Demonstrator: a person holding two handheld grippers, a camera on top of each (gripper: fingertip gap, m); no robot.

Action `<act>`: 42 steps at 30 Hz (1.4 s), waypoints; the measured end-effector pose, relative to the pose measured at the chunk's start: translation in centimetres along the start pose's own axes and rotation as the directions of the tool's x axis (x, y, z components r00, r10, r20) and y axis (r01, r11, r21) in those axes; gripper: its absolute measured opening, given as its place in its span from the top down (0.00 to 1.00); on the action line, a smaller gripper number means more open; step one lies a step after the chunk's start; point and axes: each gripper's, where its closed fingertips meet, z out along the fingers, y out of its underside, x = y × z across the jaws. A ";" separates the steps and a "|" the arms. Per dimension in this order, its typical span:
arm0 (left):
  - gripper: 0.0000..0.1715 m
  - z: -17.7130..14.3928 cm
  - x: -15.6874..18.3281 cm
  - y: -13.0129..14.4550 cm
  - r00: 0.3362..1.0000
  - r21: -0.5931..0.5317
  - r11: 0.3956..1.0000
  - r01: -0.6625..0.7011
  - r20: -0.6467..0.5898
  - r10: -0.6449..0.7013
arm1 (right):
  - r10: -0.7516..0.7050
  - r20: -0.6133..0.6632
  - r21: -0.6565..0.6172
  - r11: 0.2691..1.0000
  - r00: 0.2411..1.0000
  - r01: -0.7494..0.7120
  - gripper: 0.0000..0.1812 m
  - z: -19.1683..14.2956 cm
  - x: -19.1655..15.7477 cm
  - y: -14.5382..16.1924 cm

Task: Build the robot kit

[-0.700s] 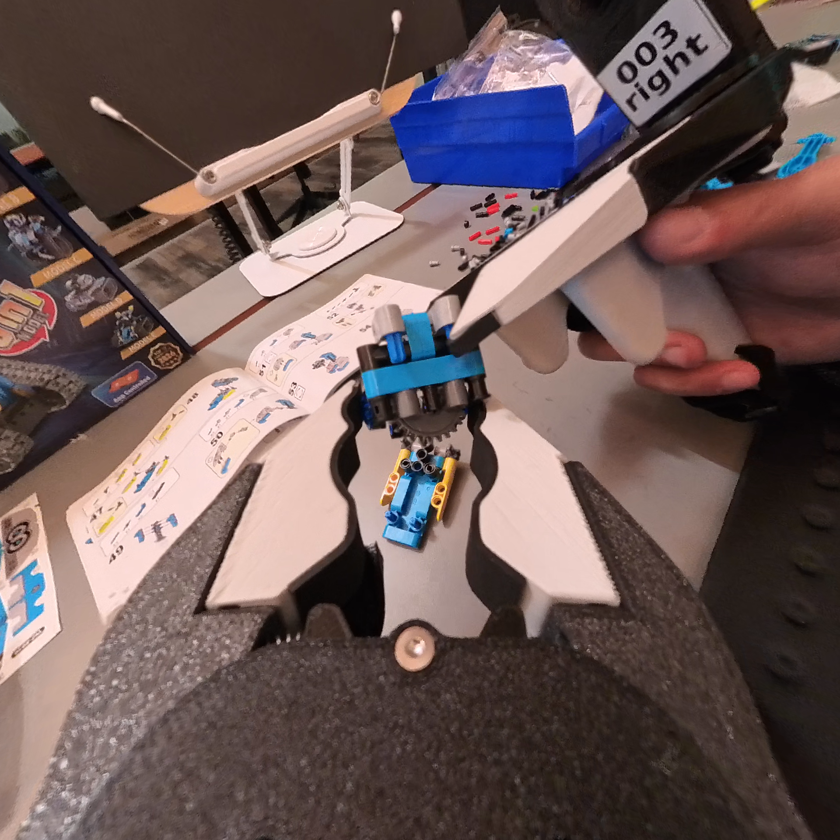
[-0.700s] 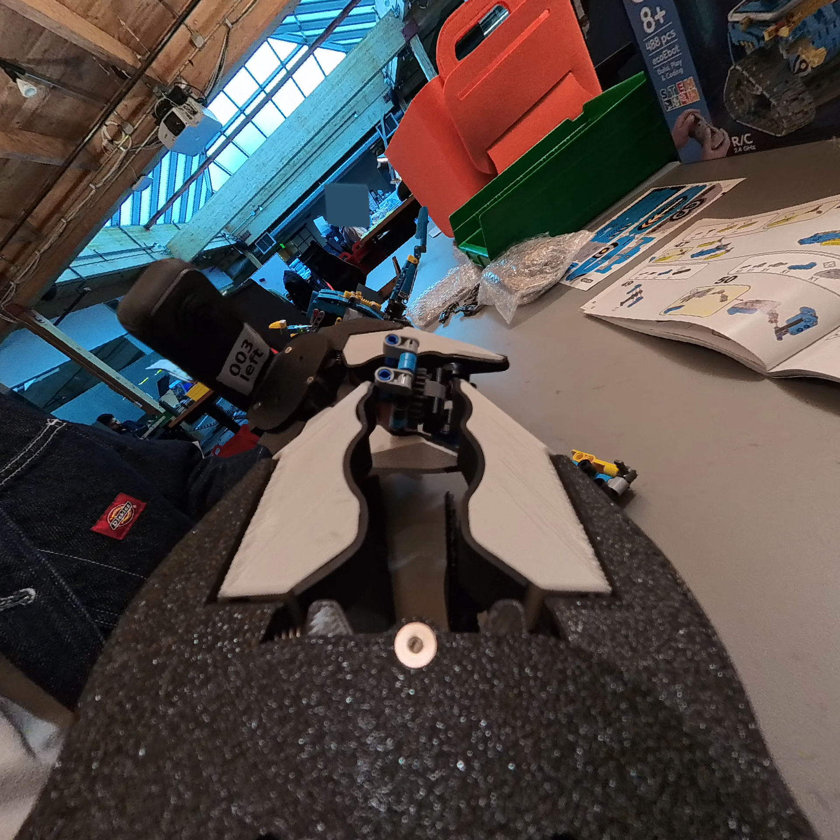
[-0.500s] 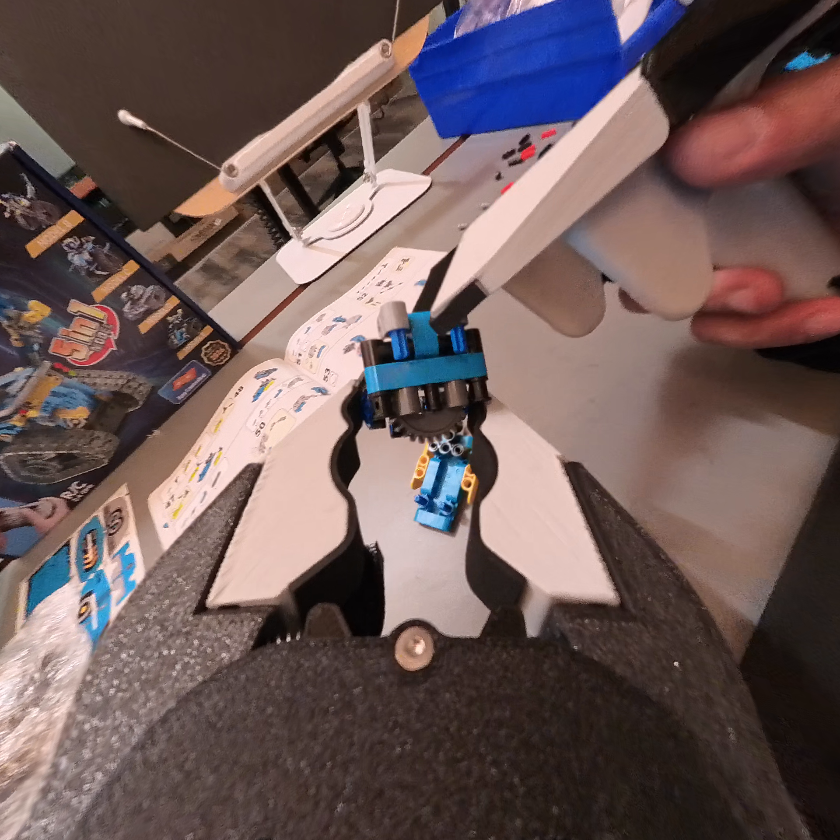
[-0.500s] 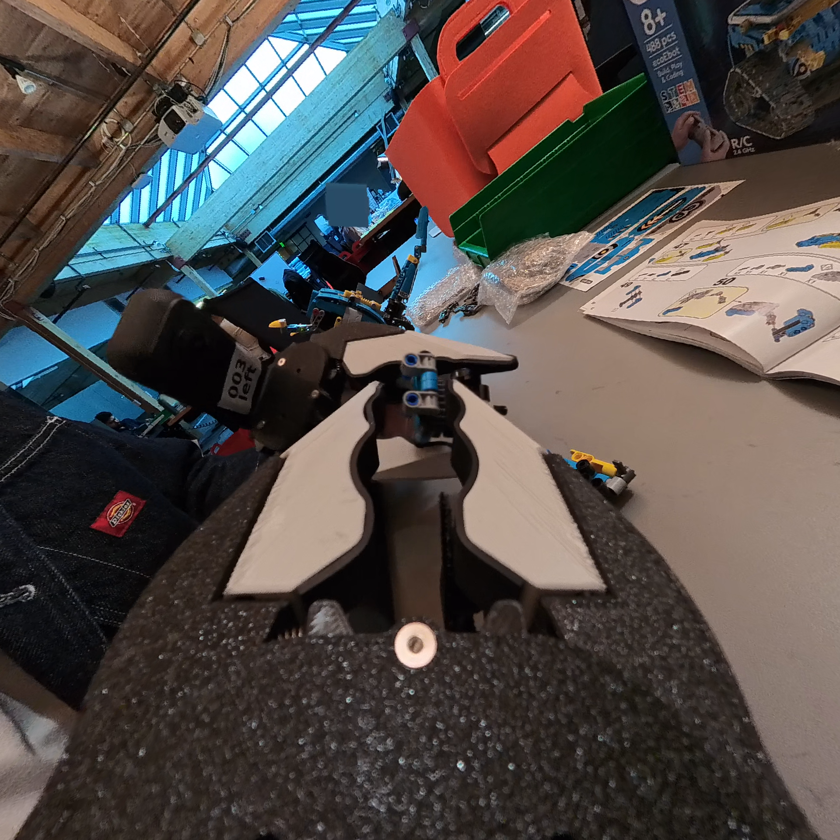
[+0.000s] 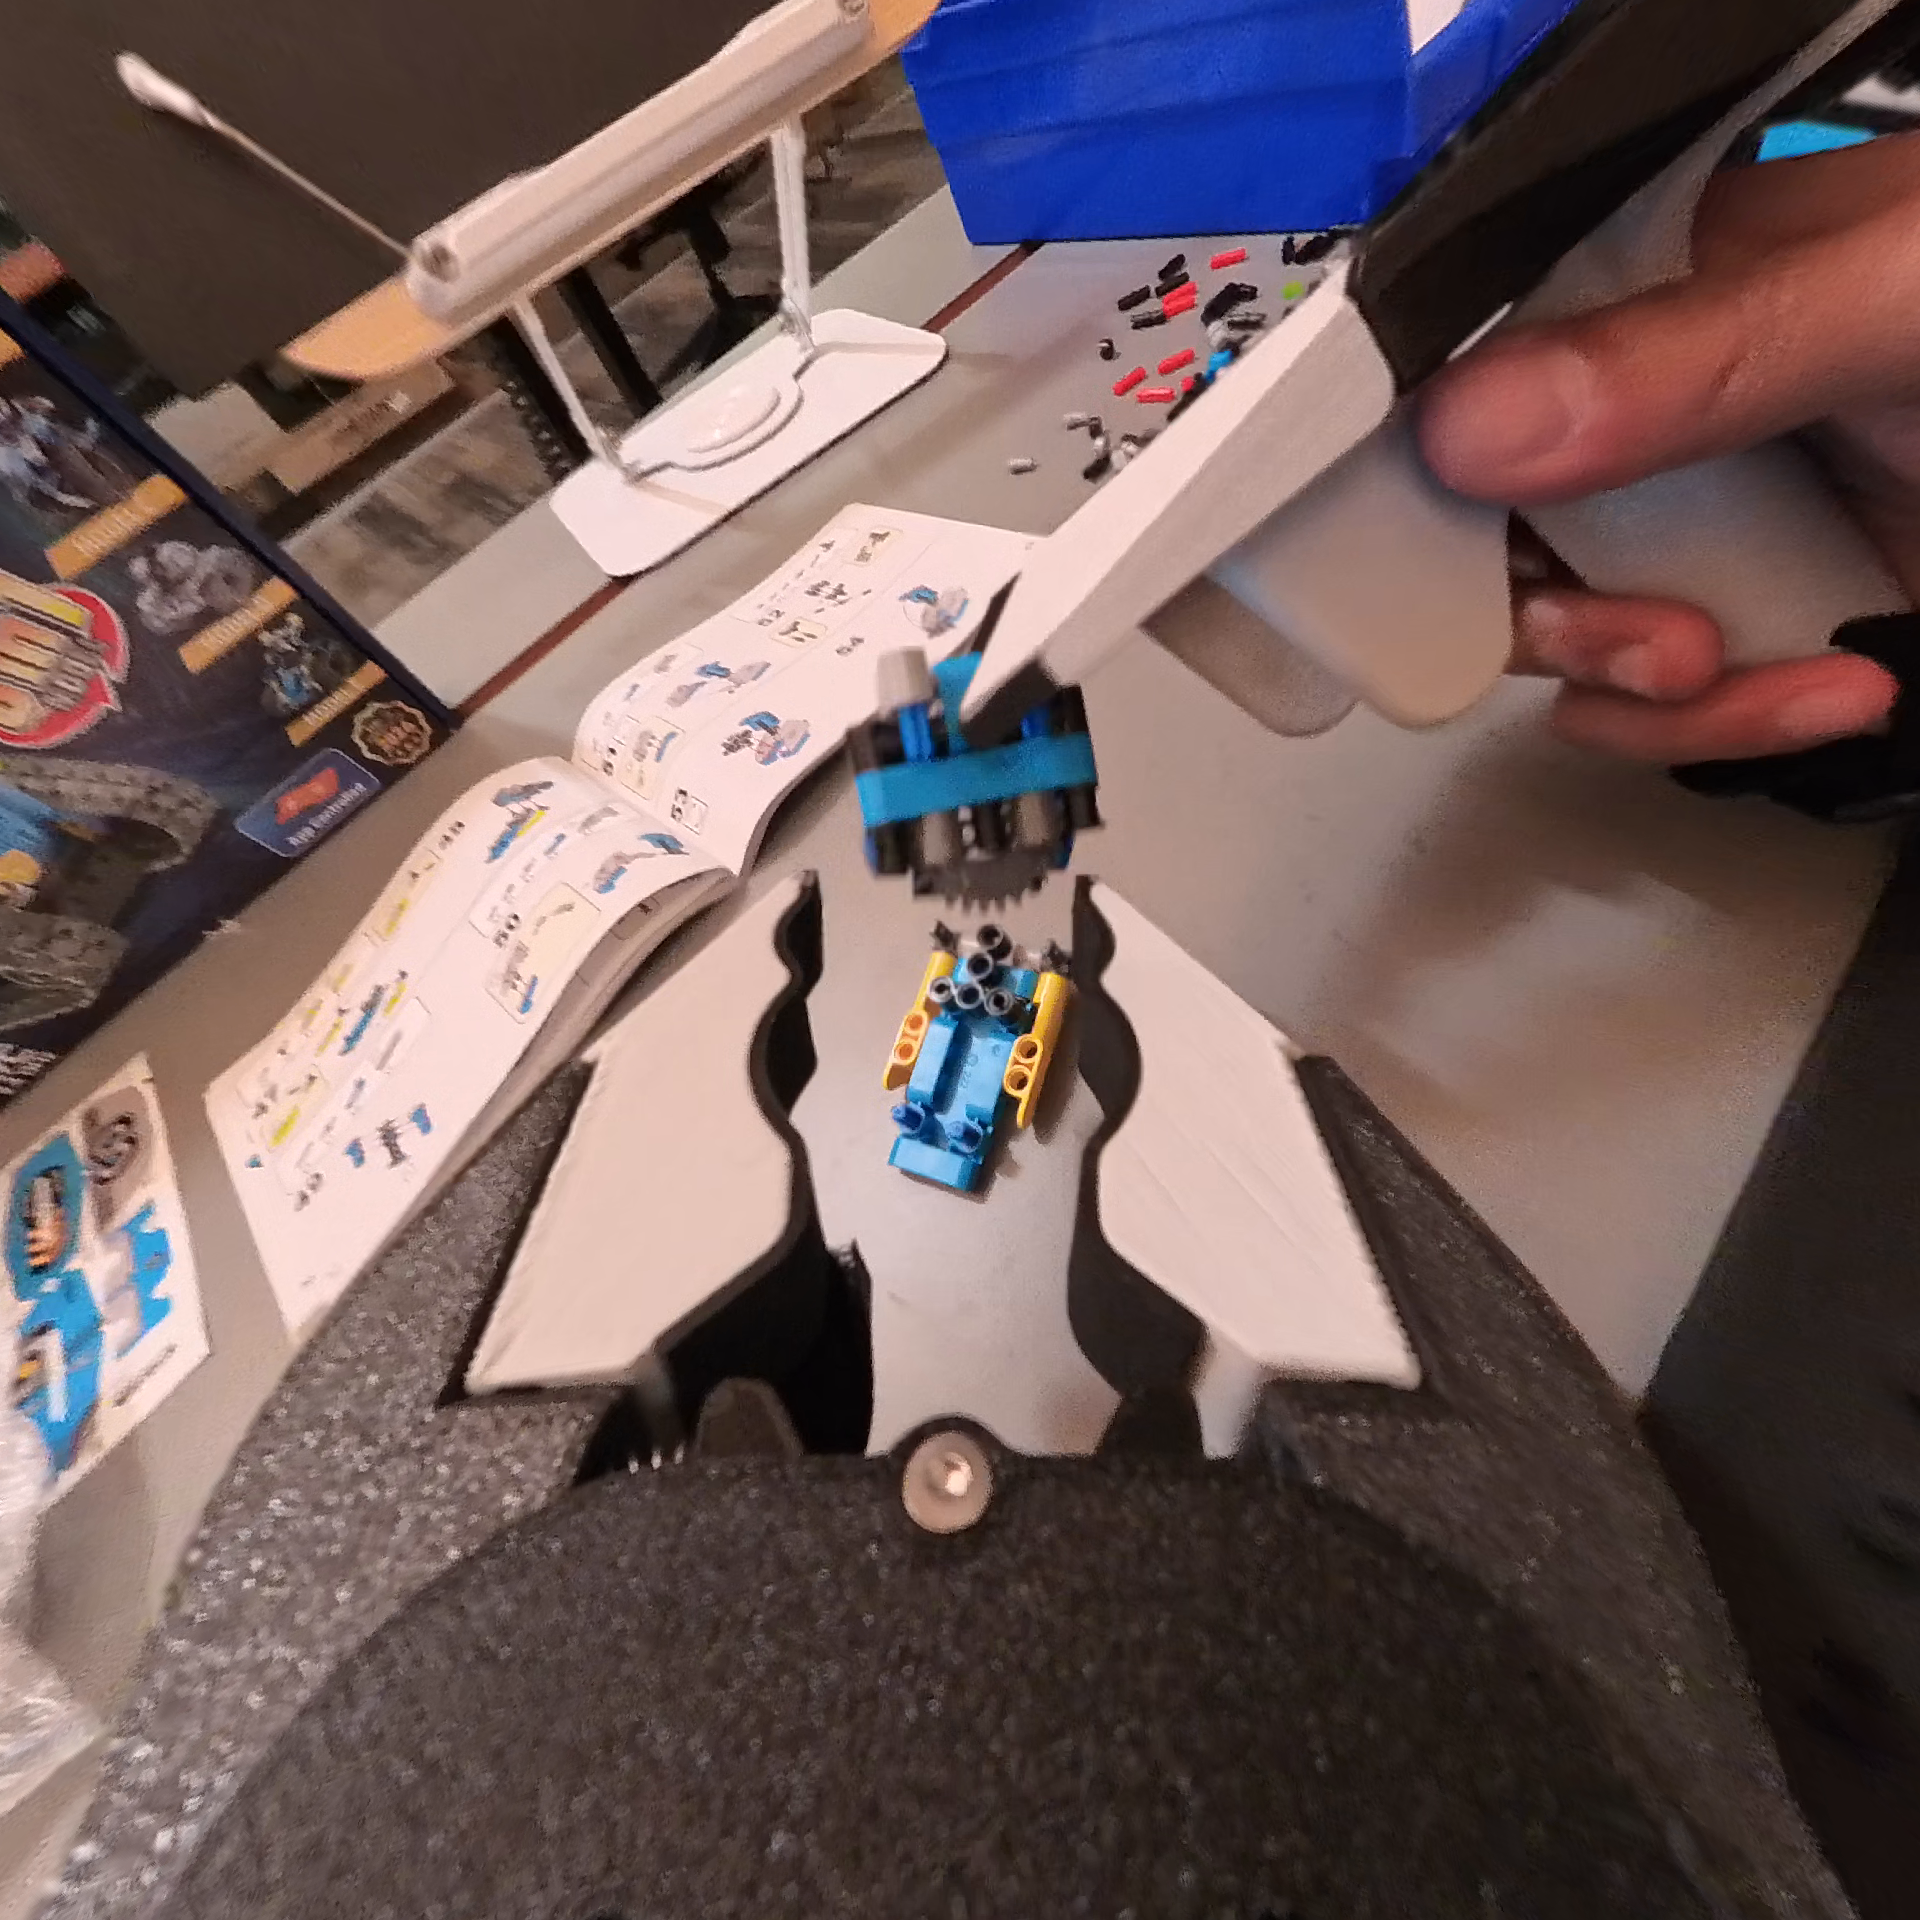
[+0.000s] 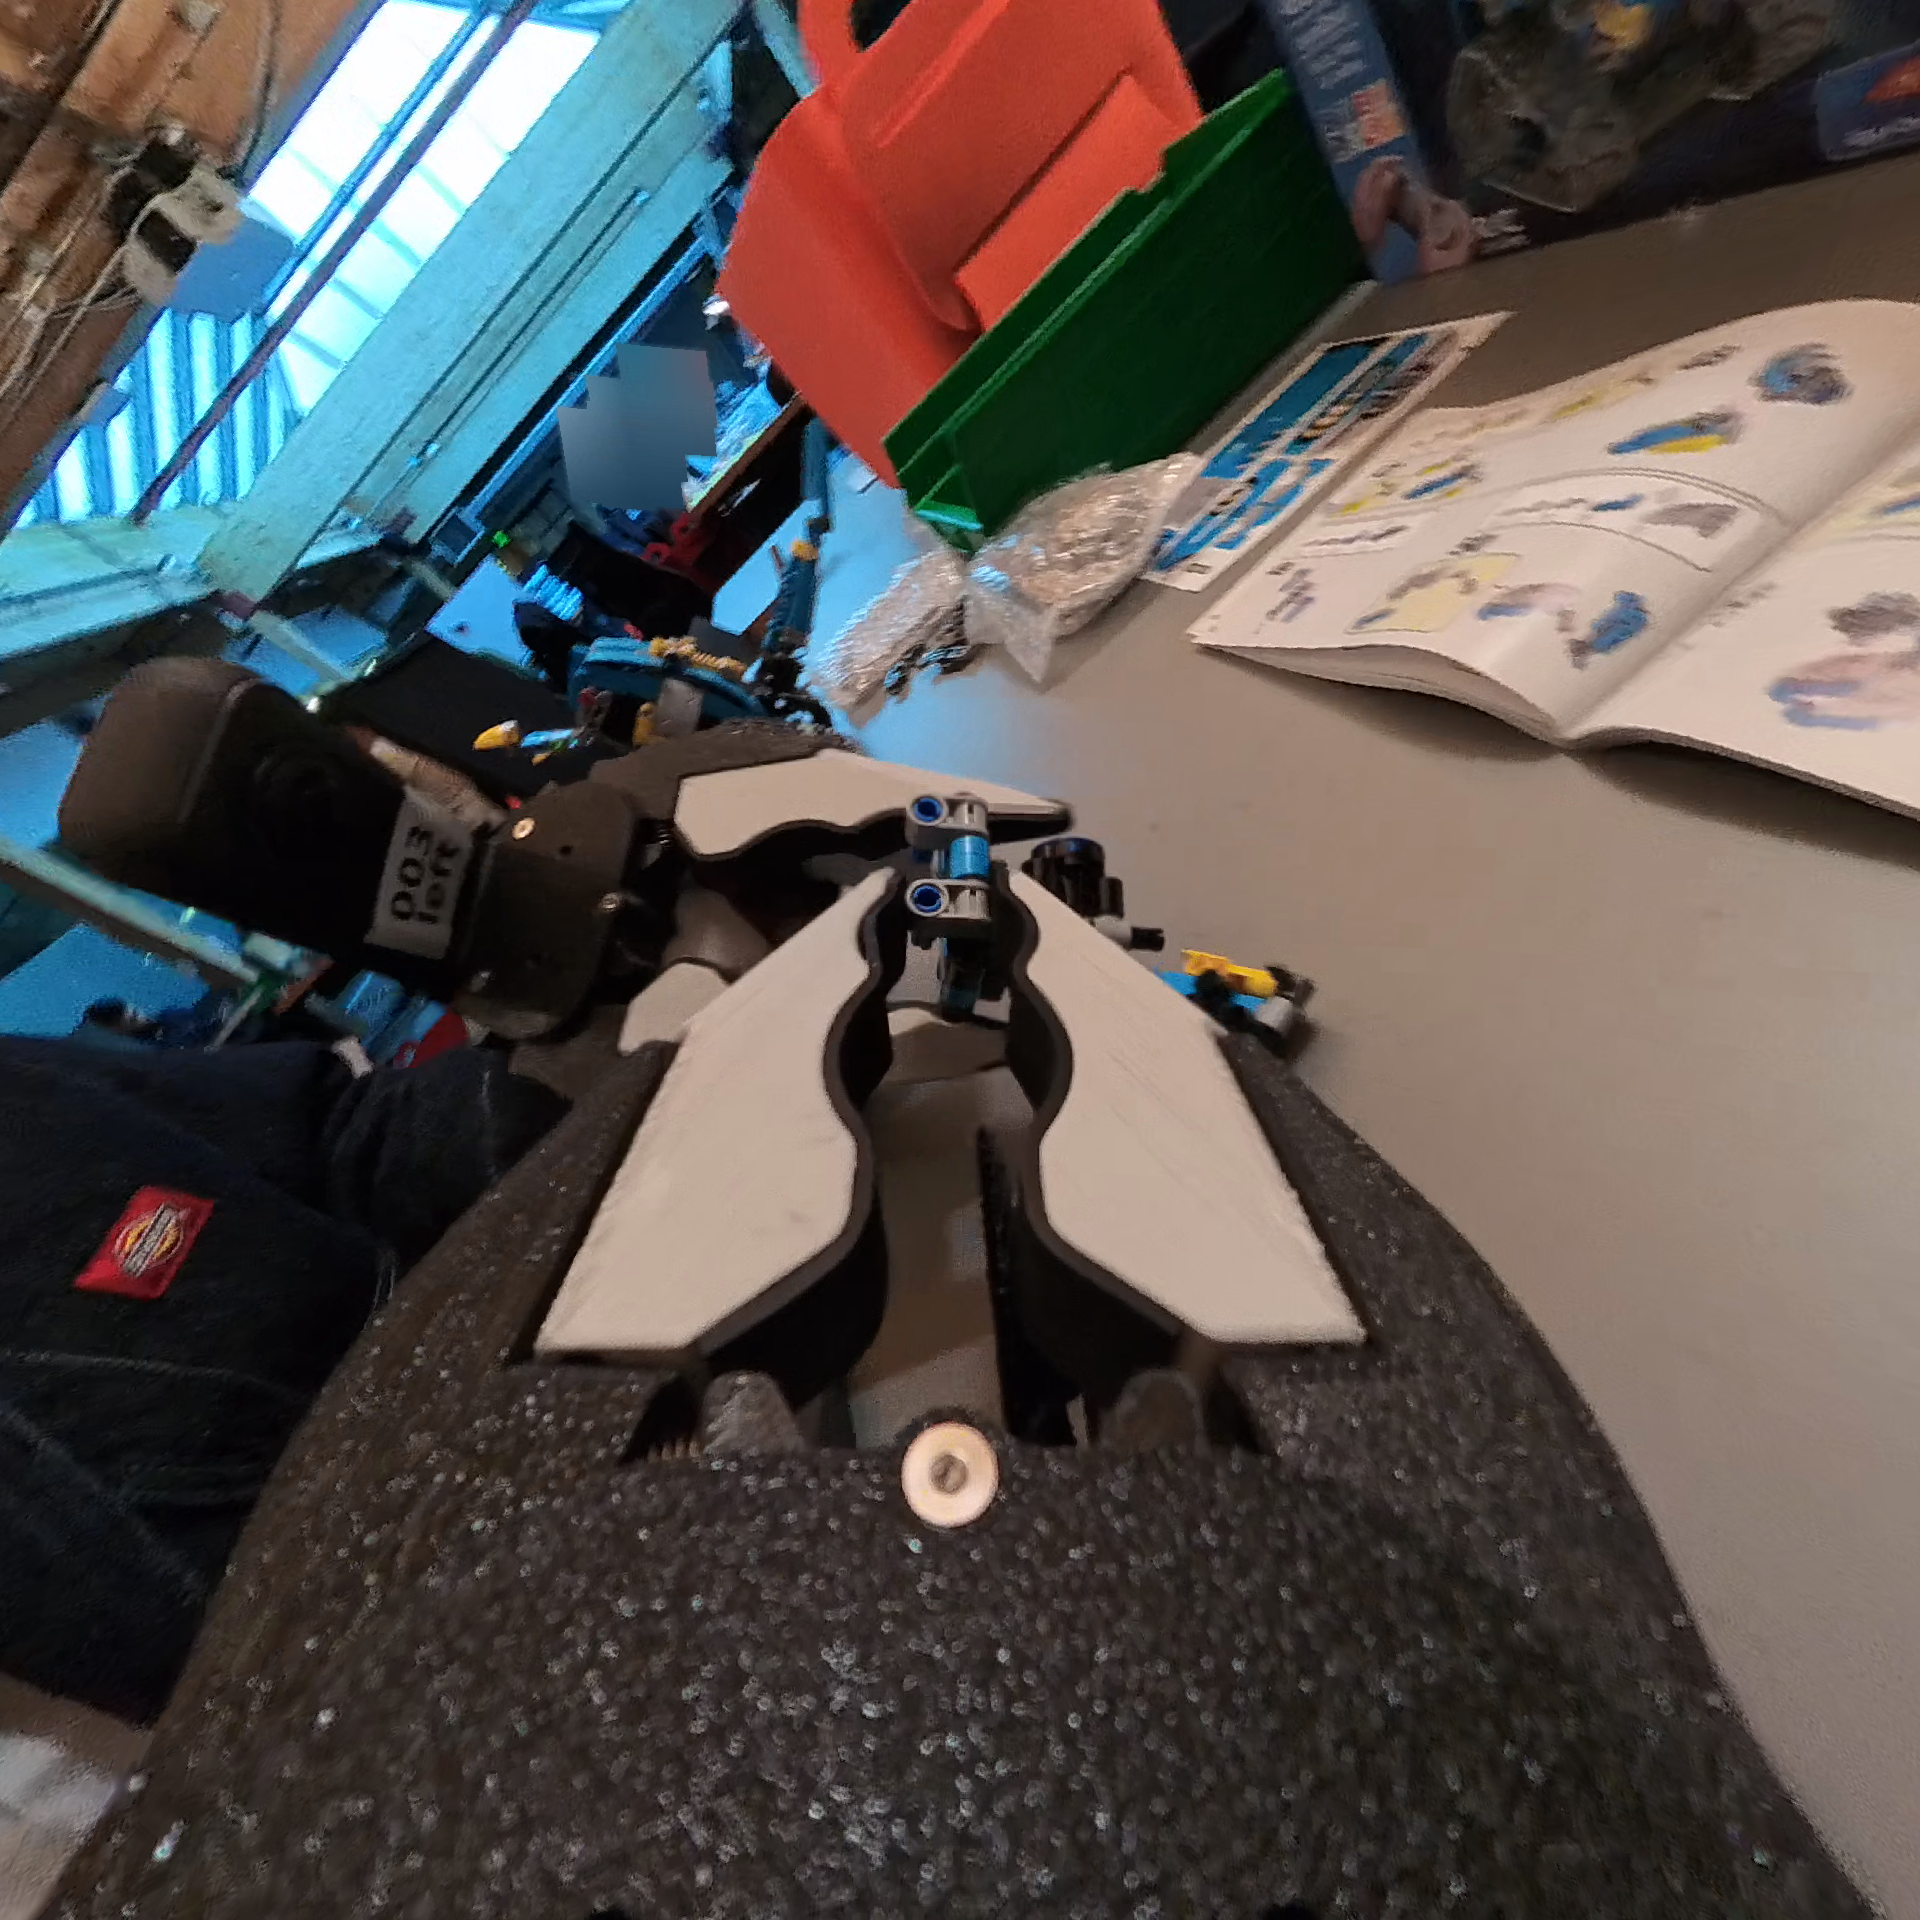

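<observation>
A small assembly (image 5: 971,795) of blue and black bricks with a dark gear hangs above the grey table (image 5: 1455,935). My right gripper (image 6: 951,904) is shut on the assembly (image 6: 951,883) and comes in from the upper right in the left wrist view (image 5: 997,707). My left gripper (image 5: 945,894) is open, with its tips just short of the assembly and not touching it. A smaller blue and yellow brick piece (image 5: 971,1060) lies on the table between the left fingers. It also shows in the right wrist view (image 6: 1236,992).
An open instruction booklet (image 5: 582,883) and a sticker sheet (image 5: 83,1268) lie at the left, with a dark toy box (image 5: 156,727) behind. A white stand (image 5: 727,447), a blue bin (image 5: 1143,114) and loose small pieces (image 5: 1174,343) are beyond. A green bin (image 6: 1122,343) and plastic bags (image 6: 1039,561) sit farther off. The grippers are tip to tip, or close to it.
My left gripper has opened and let go of the gear assembly. The assembly now hangs in the right gripper alone, a little beyond the left fingertips.
</observation>
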 end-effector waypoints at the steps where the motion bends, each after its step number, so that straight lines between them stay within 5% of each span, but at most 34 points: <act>1: 0.70 0.1 0.1 0.4 0.999 -0.018 0.999 0.031 -0.036 -0.031 | 0.035 -0.034 0.012 0.999 0.999 -0.034 0.92 -0.4 0.9 -0.2; 6: 0.55 1.6 1.3 4.5 0.929 -0.262 0.951 0.163 -0.285 -0.238 | -0.057 -0.311 -0.060 0.997 0.949 0.040 0.92 -1.7 5.1 0.4; 10: 0.56 2.6 0.6 5.0 0.940 -0.279 0.958 0.068 -0.303 -0.155 | -0.155 -0.416 -0.164 0.982 0.896 0.094 0.92 -0.9 6.1 1.7; 13: 0.67 3.1 1.0 6.0 0.932 -0.318 0.947 0.046 -0.328 -0.156 | -0.188 -0.467 -0.195 0.975 0.864 0.107 0.92 -0.8 6.7 2.1; 14: 0.75 3.2 1.1 5.9 0.929 -0.319 0.945 0.069 -0.325 -0.178 | -0.185 -0.478 -0.197 0.975 0.859 0.100 0.92 -0.8 6.7 2.2; 27: 0.76 4.6 1.2 5.3 0.958 -0.348 0.920 0.182 -0.149 -0.246 | -0.262 -0.580 -0.241 0.960 0.771 0.145 0.92 0.0 7.3 2.0; 42: 0.76 4.7 1.4 5.1 0.955 -0.336 0.922 0.192 -0.151 -0.254 | -0.272 -0.600 -0.278 0.953 0.752 0.123 0.92 -0.5 8.0 2.5</act>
